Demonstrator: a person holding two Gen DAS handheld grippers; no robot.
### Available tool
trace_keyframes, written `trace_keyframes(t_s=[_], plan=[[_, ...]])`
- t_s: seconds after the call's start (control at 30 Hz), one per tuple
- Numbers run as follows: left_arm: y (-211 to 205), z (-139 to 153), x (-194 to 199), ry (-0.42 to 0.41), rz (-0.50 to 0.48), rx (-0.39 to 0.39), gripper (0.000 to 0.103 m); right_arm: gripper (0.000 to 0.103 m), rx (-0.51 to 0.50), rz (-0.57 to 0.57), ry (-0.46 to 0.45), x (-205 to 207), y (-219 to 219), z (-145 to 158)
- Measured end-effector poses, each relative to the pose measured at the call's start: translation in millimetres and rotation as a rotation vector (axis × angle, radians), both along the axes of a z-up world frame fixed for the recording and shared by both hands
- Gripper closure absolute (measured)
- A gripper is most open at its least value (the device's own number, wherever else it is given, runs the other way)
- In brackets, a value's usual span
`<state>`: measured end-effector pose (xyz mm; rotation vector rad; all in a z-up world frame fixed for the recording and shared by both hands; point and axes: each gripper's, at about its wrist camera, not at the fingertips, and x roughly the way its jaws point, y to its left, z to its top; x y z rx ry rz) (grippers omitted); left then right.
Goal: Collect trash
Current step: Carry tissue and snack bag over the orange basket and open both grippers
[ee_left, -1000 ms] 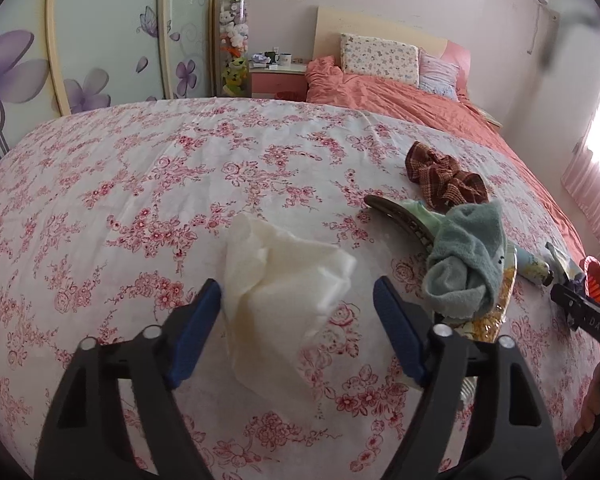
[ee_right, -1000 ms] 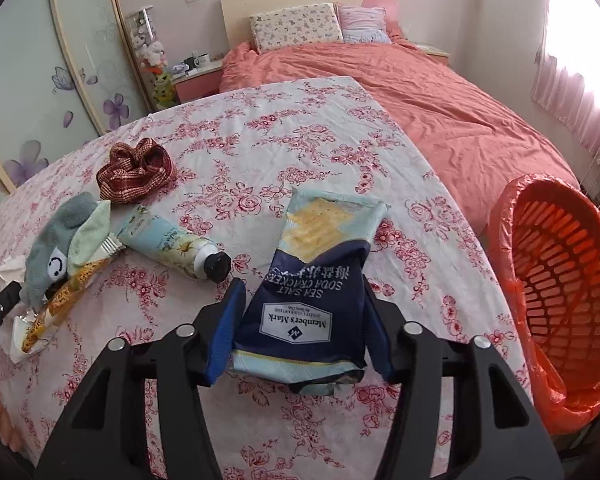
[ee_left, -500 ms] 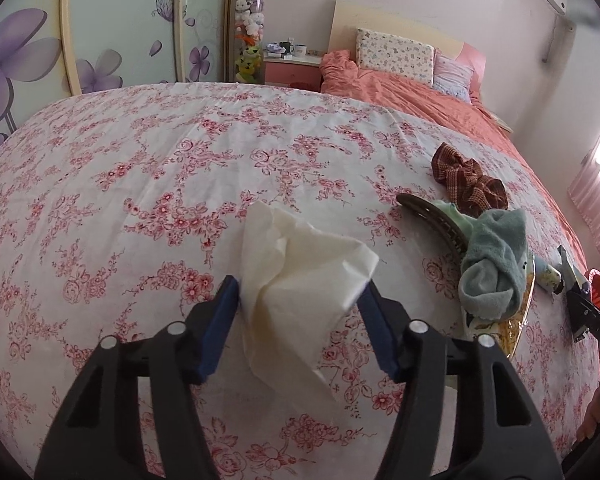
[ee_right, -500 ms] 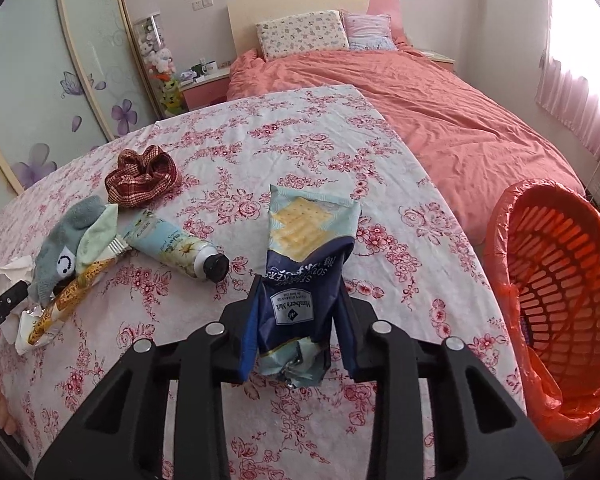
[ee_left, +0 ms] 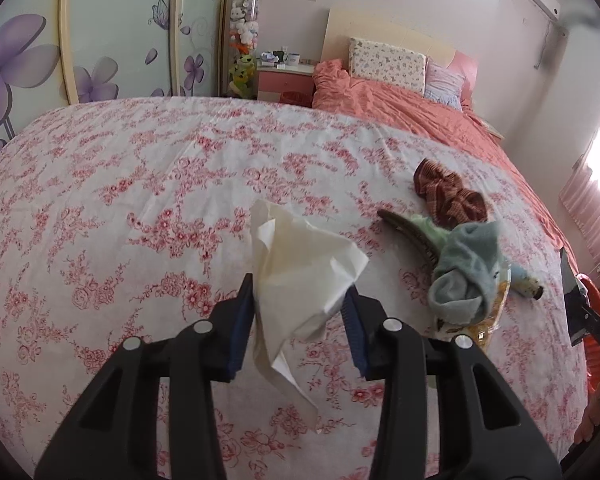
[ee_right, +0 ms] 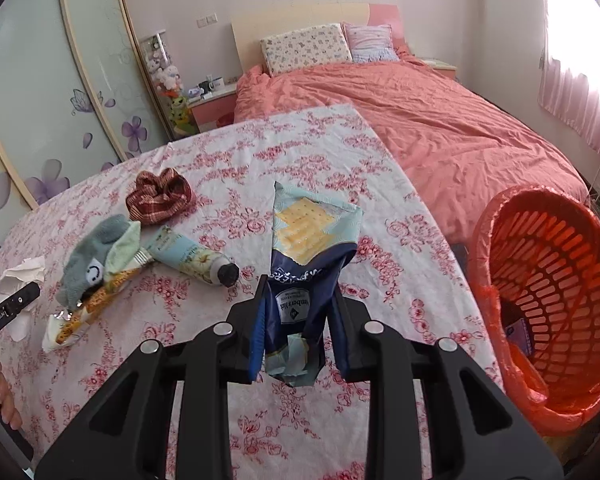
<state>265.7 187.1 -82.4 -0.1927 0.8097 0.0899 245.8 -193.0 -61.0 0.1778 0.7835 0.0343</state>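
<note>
— Both sets of jaws have just been closing, see that? The left gripper [ee_left: 300, 304], low in the middle of its view, now pinches the crumpled tissue [ee_left: 300, 264] between its blue pads, where a moment back the tissue sat loose in a wide gap.

— And the right one?

— Same story. The right gripper [ee_right: 298, 320] has squeezed in on the cracker wrapper [ee_right: 306, 264], and the wrapper is creased and narrowed where the pads press it. Its top end stands up in the centre of the frame, and the lower end looks just off the floral sheet [ee_right: 340, 152].

— So both pieces of trash are in hand. Where do they go?

— The orange basket [ee_right: 496, 240] at the right edge of the right view, just off the side of the bed. I'd guess the wrapper goes there first, being closest.

— What stays on the bed?

— At the left of that view, a grey-green sock [ee_right: 96, 256], a cream tube [ee_right: 188, 256], a brownish scrunchie [ee_right: 160, 196] and a yellow wrapper [ee_right: 80, 316] under the sock. That last one looks like trash too, so the job seems barely half done.

— Any worry?

— The tissue hangs limp below the pads; it could slip on the swing over.
</note>
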Motion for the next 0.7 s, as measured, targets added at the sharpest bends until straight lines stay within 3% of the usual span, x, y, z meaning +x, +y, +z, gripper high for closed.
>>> trace_keyframes(t_s=[0.7], plan=[[-108.5,89.2,-43.0,-0.149,-0.226,-0.018,0.061,0.075,0.012,-0.008,-0.190,-69.7,-28.3,66.4]])
